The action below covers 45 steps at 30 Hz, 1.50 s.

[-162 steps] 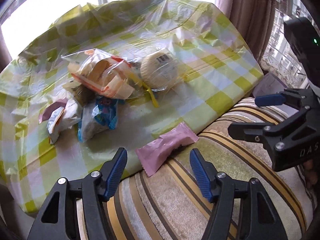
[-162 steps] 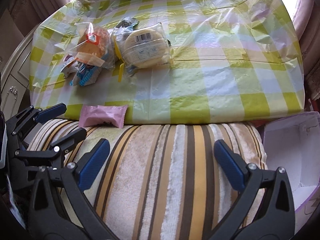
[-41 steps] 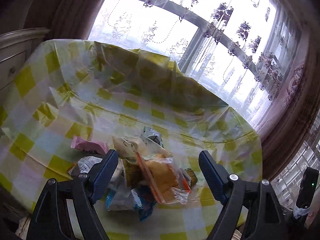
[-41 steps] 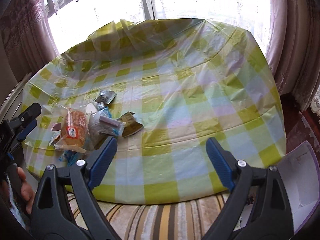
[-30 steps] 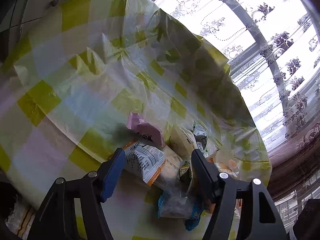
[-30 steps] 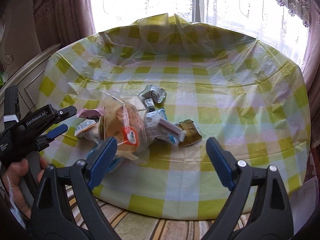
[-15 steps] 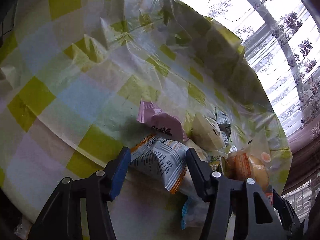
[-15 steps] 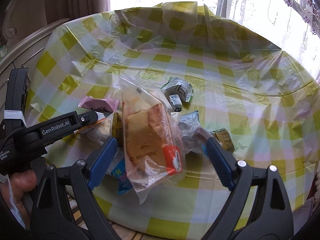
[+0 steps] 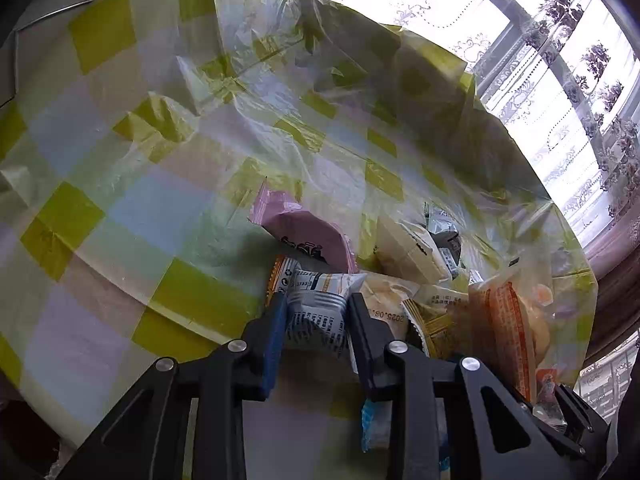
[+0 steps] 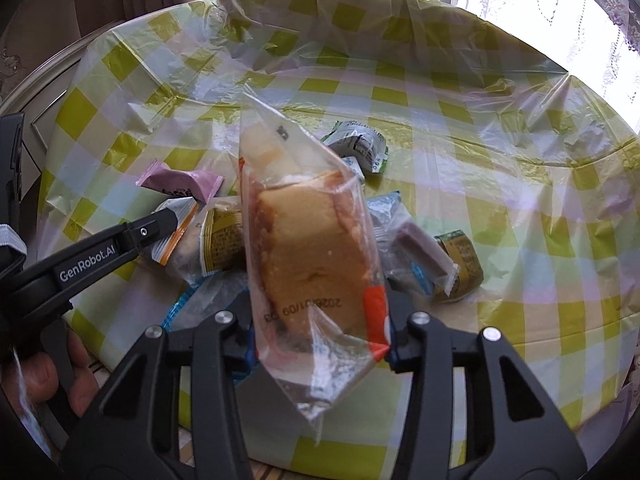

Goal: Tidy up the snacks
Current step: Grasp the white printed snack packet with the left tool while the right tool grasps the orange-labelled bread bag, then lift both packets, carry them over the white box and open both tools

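A heap of wrapped snacks lies on the chequered yellow-green tablecloth. My left gripper is closing on a white packet with orange edges; its blue pads pinch the packet's near end. In the right wrist view this gripper reaches in from the left onto the same packet. My right gripper is closing on a clear bag with a slice of yellow cake; its pads press the bag's sides near the red print. A pink packet lies just behind the white one.
Around the heap lie a green-white packet, a clear-blue wrapper with a purple bar and an olive-yellow packet. A person's hand grips the left tool. A pale cabinet stands at the left, curtained windows behind.
Both pairs of jaws have narrowed onto their snacks: the left onto the white-orange packet, the right onto the cake bag. The right gripper has come down and closer to the heap.
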Tool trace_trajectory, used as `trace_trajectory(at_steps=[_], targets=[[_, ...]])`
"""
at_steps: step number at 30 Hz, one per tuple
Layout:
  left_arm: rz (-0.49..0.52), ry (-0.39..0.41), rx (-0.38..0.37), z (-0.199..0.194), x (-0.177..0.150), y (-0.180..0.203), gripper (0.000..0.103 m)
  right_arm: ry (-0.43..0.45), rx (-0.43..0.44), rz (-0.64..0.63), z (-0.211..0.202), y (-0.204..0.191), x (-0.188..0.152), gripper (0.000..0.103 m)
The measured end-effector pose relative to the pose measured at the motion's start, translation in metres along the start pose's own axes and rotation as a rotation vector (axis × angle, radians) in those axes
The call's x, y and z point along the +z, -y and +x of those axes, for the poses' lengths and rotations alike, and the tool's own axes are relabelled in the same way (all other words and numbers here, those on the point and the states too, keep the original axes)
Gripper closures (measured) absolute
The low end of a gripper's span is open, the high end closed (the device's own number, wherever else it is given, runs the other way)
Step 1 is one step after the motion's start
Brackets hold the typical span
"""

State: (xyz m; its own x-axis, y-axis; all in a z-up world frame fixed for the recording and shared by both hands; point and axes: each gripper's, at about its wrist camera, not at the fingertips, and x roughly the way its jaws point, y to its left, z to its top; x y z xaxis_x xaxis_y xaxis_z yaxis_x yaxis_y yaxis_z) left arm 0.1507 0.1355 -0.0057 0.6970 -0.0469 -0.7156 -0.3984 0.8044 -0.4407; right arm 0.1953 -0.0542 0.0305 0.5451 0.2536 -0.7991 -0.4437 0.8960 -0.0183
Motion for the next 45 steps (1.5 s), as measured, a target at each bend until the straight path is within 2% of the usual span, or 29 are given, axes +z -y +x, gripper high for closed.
trace_trajectory(at_steps=[5,12,19,30,45], targets=[[-0.003,0.02,0.01,-0.007,-0.002,0.0,0.072,0.008,-0.022,0.017,-0.008,0.005,-0.002,0.056],[0.035,0.099,0.044,-0.031,-0.004,0.013,0.072,0.033,-0.056,0.067,-0.026,0.023,-0.008,0.056],[0.138,0.156,0.056,-0.053,-0.008,0.048,0.072,0.044,-0.09,0.144,-0.043,0.054,-0.017,0.057],[0.288,0.135,-0.027,-0.067,-0.034,0.114,0.072,0.05,-0.162,0.25,-0.07,0.111,-0.04,0.057],[0.502,0.002,-0.171,-0.057,-0.092,0.208,0.072,0.007,-0.291,0.367,-0.1,0.191,-0.088,0.057]])
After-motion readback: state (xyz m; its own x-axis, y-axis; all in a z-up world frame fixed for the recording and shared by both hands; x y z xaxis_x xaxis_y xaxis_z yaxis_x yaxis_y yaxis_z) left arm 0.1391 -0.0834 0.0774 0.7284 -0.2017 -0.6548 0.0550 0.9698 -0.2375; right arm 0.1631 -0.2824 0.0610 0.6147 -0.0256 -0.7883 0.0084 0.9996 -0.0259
